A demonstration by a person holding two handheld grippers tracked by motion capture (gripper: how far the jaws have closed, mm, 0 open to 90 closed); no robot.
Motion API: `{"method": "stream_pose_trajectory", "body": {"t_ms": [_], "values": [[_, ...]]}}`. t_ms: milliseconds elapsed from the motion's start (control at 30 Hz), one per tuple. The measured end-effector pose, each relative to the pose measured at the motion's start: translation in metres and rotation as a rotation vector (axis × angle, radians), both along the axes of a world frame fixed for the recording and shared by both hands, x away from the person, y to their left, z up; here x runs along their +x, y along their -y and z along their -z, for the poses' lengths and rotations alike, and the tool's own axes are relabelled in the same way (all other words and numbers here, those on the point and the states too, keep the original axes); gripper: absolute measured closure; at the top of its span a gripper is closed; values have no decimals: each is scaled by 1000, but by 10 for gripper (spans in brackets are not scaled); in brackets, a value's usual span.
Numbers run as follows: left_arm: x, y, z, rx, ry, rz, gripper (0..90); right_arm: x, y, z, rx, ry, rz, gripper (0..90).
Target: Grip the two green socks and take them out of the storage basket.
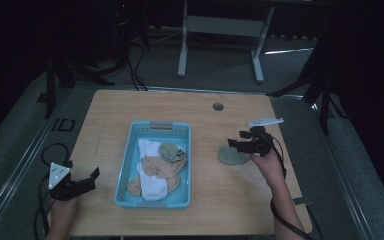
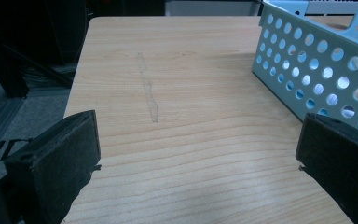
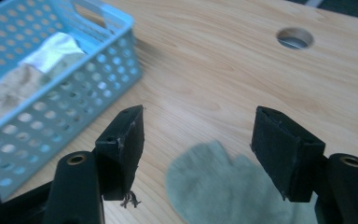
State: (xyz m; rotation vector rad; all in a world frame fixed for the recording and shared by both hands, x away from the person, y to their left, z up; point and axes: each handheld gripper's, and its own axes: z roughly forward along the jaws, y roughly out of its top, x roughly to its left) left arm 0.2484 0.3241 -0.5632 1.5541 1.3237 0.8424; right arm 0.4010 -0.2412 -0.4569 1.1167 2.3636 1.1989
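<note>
1. The left gripper [image 1: 94,176] sits at the table's [image 1: 110,115] near left corner, held low in the person's left hand [image 1: 62,207]. Its fingers [image 2: 60,161] stand wide apart with nothing between them but bare wood.
2. Just right of it, a light blue perforated basket [image 1: 130,150] stands a little left of the table's middle, reaching toward the near edge.
3. Inside the basket lies a heap of socks: a white sock [image 1: 150,150] running lengthwise, a tan sock [image 1: 162,167] crossing it, and a grey-green sock [image 1: 172,151] bunched against the right wall.
4. Near the far edge, right of the middle, a round cable hole [image 1: 218,106] is cut through the table.
5. A flat grey-green sock [image 1: 231,156] lies on the table, well to the right of the basket and closer to the right edge.
6. The right gripper [image 1: 232,144] hovers at that sock's far side, held by the right hand [image 1: 267,161]. In the right gripper view its fingers [image 3: 126,140] are spread wide on either side of the sock [image 3: 214,186], holding nothing.
</note>
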Motion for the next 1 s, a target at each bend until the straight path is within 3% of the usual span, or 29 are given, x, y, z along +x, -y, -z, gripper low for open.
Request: {"method": "stream_pose_trajectory", "body": {"t_ms": [500,900,1000], "values": [[0,0,0,-3,-1,3,0,2,-45,-22,3,15,-94,347],[0,0,0,-5,-1,3,0,3,-90,-28,-23,18,-178,348],[0,0,0,-3,-2,4,0,4,-94,-29,-26,21,-186,347]]}}
